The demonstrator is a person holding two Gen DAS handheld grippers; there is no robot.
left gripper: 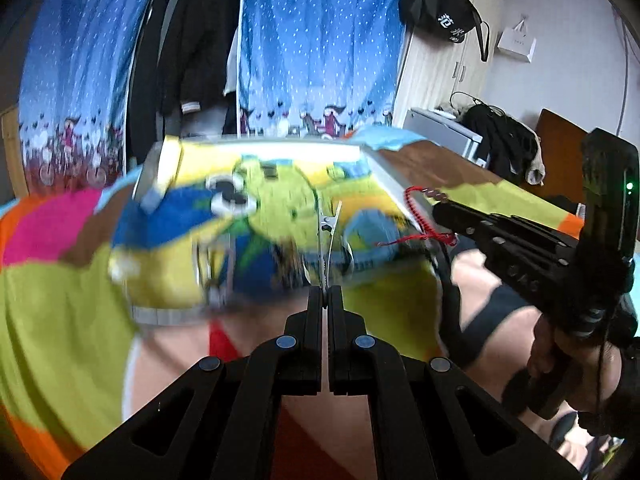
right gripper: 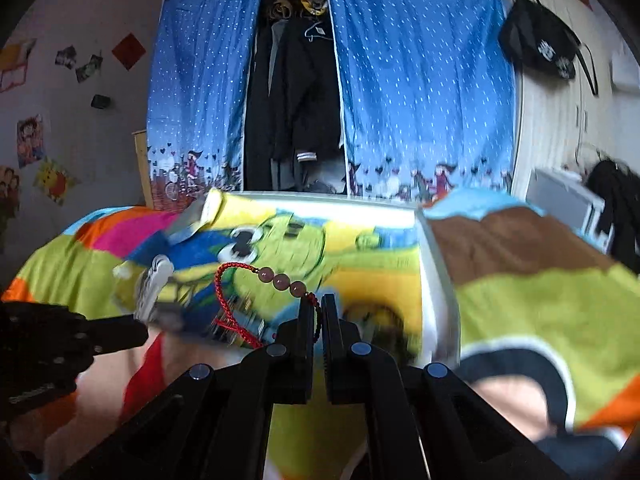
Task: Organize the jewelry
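In the left wrist view my left gripper [left gripper: 325, 293] is shut on a thin silver hair clip [left gripper: 328, 236] that sticks up from its tips. Below it lies a cartoon-printed tray with a white rim [left gripper: 394, 185], blurred. My right gripper [left gripper: 440, 206] comes in from the right, with a red cord bracelet [left gripper: 418, 216] hanging from it. In the right wrist view my right gripper [right gripper: 317, 305] is shut on that red cord bracelet [right gripper: 280, 280], which carries three pink beads and loops leftward above the tray's rim [right gripper: 438, 284]. The left gripper [right gripper: 134, 332] and its silver hair clip [right gripper: 154, 286] show at the left.
The tray rests on a bright patchwork bedspread [right gripper: 540, 292]. Behind it hang blue dotted curtains [right gripper: 420, 100] around dark clothes [right gripper: 296, 100]. A black bag [left gripper: 440, 8] hangs on a pale cabinet at the right. A person's legs [left gripper: 480, 280] lie under my grippers.
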